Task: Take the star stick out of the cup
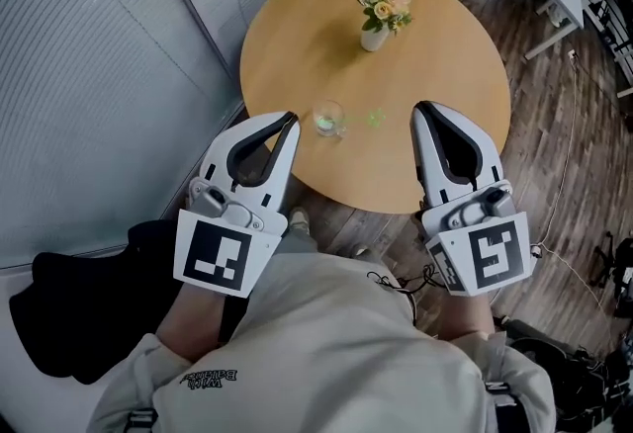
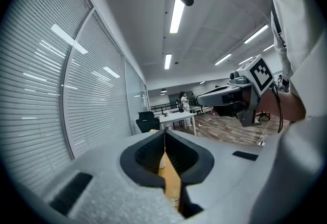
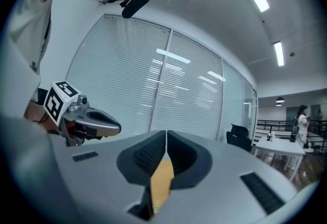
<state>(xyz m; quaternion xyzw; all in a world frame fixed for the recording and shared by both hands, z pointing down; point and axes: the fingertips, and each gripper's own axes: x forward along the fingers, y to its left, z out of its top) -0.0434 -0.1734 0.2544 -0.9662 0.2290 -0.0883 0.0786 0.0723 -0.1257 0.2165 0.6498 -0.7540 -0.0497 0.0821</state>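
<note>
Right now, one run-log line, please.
left gripper shut, empty | right gripper shut, empty | clear glass cup untouched on round wooden table

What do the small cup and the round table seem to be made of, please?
The cup looks like clear glass, possibly plastic: the surface beneath shows through it and its rim glints. The table looks like wood or wood-effect laminate, matte and evenly honey-coloured.

Overhead head view — table [image 1: 435, 45] shared.

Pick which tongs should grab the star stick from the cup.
Right, probably. The faint green star end shows on the cup's right side, facing the right tongs; the left tongs sit nearer the cup. Both are shut.
</note>
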